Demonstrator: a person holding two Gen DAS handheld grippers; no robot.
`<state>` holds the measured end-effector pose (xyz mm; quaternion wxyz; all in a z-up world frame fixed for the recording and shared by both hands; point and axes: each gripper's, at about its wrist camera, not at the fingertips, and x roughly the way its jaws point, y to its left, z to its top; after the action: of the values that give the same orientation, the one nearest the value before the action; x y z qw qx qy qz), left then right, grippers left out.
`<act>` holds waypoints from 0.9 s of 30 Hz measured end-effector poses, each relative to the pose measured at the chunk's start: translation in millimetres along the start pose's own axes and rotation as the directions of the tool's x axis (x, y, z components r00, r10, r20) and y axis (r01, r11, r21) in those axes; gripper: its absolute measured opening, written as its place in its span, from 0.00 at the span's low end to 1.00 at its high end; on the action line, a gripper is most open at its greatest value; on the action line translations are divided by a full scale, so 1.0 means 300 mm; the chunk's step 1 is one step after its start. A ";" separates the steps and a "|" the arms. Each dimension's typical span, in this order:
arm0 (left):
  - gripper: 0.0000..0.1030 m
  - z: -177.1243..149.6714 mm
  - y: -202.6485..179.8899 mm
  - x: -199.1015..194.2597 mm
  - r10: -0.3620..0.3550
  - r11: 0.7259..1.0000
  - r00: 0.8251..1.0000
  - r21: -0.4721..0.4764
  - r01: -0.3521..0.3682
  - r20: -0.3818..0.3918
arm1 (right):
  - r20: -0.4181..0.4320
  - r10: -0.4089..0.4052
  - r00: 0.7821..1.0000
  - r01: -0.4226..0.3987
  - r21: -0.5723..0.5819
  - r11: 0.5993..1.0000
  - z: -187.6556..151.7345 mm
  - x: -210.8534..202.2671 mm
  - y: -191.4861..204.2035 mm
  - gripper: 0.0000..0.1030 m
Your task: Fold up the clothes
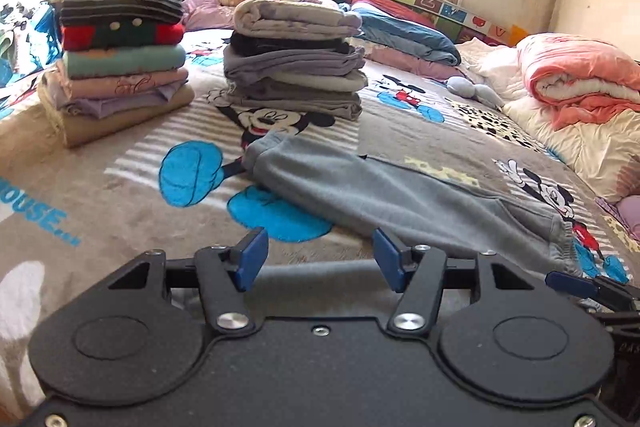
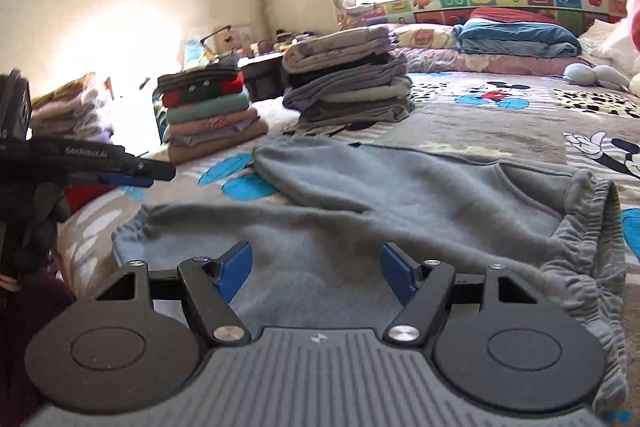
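Grey sweatpants [image 2: 360, 211], waistband right-view only

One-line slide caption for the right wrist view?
Open right gripper above grey sweatpants spread on a Mickey Mouse blanket, two folded stacks behind.

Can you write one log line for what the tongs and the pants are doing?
left tongs open | right tongs open | grey sweatpants flat on bed, unheld
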<state>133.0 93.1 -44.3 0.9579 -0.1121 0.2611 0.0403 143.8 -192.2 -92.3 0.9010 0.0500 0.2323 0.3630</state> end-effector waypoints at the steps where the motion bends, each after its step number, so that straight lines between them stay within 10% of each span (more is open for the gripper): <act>1: 0.56 0.024 -0.015 0.023 -0.004 1.000 1.000 0.003 0.004 0.001 | 0.010 -0.010 1.000 0.010 0.019 1.000 0.021 0.009 -0.023 0.69; 7: 0.56 0.140 -0.101 0.213 -0.051 0.999 0.999 0.001 0.051 -0.016 | -0.025 -0.083 0.996 0.085 0.080 0.993 0.178 0.102 -0.147 0.69; 19: 0.56 0.127 -0.085 0.529 -0.150 0.981 0.980 -0.146 0.130 -0.131 | -0.245 0.172 0.954 -0.122 0.207 0.971 0.263 0.341 -0.416 0.71; 22: 0.56 0.124 -0.042 0.563 -0.138 0.980 0.978 -0.165 0.112 -0.156 | -0.308 0.078 0.948 -0.039 0.132 0.990 0.254 0.399 -0.426 0.68; 25: 0.56 0.123 0.021 0.579 -0.144 0.973 0.974 -0.203 0.109 -0.172 | -0.329 -0.112 0.938 0.144 0.074 0.987 0.251 0.418 -0.516 0.00; 27: 0.56 0.125 0.066 0.582 -0.150 0.964 0.974 -0.244 0.106 -0.170 | -0.308 -0.092 0.947 0.133 0.115 0.984 0.249 0.404 -0.555 0.00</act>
<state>299.0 124.3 -105.5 0.9099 -0.2437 0.3357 -0.0024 359.1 -226.1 -115.3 0.8689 0.0412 0.3931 0.2978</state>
